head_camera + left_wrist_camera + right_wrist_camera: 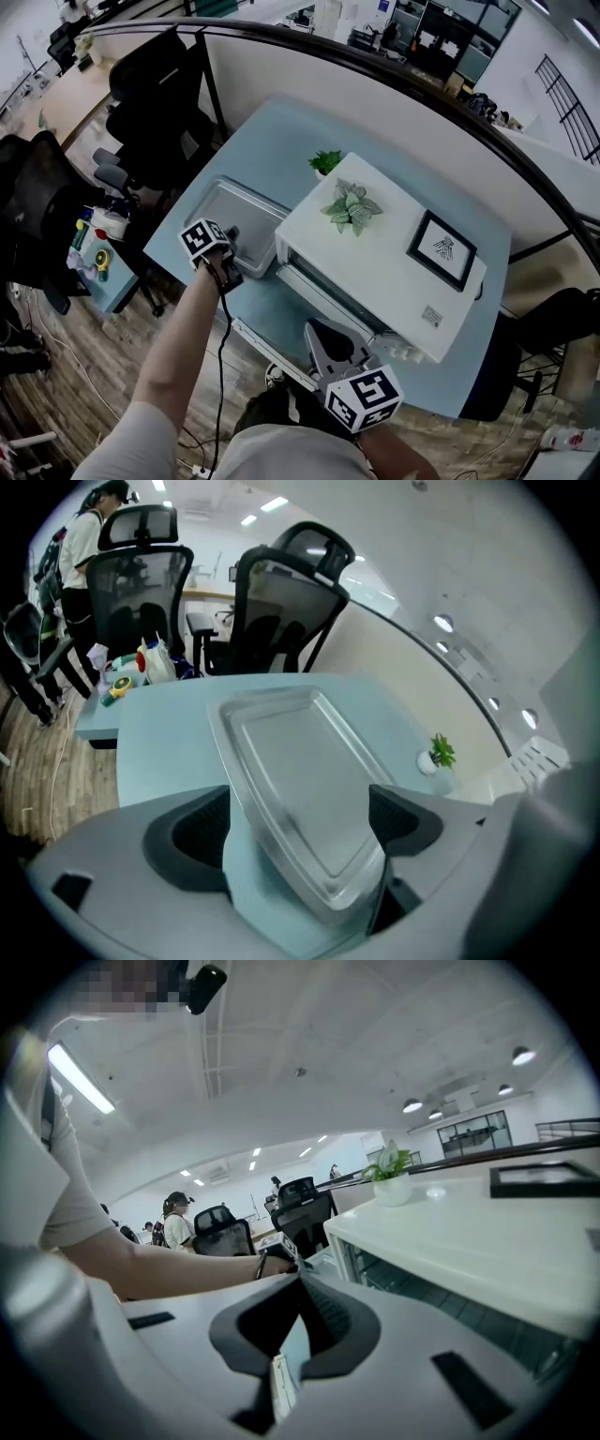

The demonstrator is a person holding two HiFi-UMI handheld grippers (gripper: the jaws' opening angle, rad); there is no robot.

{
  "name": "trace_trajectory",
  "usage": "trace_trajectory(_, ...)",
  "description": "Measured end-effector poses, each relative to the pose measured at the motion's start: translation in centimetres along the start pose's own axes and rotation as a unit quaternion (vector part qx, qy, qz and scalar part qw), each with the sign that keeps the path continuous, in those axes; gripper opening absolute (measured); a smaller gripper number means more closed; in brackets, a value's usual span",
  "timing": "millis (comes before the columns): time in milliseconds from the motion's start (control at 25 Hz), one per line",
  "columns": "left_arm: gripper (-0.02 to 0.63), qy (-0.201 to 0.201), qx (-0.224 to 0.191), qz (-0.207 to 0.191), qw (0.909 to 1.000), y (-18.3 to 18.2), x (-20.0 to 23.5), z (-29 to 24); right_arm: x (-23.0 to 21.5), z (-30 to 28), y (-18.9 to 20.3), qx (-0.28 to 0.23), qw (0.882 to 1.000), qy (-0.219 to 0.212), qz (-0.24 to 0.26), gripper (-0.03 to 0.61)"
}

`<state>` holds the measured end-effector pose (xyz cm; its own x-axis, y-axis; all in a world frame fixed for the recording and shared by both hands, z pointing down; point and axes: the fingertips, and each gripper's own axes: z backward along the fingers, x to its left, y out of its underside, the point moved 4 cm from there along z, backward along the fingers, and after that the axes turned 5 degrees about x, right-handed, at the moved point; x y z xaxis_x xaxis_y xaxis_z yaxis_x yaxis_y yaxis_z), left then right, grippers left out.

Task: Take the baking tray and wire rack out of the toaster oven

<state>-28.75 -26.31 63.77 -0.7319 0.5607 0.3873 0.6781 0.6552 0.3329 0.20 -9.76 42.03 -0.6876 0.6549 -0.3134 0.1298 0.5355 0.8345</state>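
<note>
The metal baking tray [220, 211] lies flat on the light blue table [272, 150], left of the white toaster oven [375, 272]. My left gripper [240, 251] hovers over the tray's near corner. In the left gripper view the tray [291, 771] runs between the wide-open jaws of the left gripper [298, 817], and neither pad touches it. My right gripper [323, 330] hangs in front of the oven, tips together and empty [300, 1283]. Thin wires of the rack [422, 1283] show inside the oven's front.
On the oven stand a leafy plant [352, 206] and a framed picture [442, 247]. A small potted plant [325, 163] sits behind it. Black office chairs [155, 103] and a low side table with bottles [98, 248] stand left of the table. A partition wall curves behind.
</note>
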Motion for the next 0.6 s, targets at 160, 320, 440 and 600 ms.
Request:
trace_trajectory(160,0.44,0.06,-0.038,0.005,0.9974,0.4,-1.8,4.9,0.4,2.2,-0.9,-0.016,1.0,0.001,0.011,0.003)
trace_trajectory(320,0.439,0.142,-0.043,0.045,0.988,2.3,-3.4,9.7,0.8,4.5,-1.7,-0.033,0.999,0.002,0.02,0.003)
trace_trajectory(440,0.439,0.198,-0.039,0.077,0.9764,4.1,-4.3,12.9,0.7,6.3,-2.2,-0.046,0.999,0.006,0.026,0.003)
trace_trajectory(600,0.439,0.26,-0.042,0.073,0.962,6.3,-5.6,17.2,0.6,8.2,-2.6,-0.059,0.998,0.01,0.031,0.003)
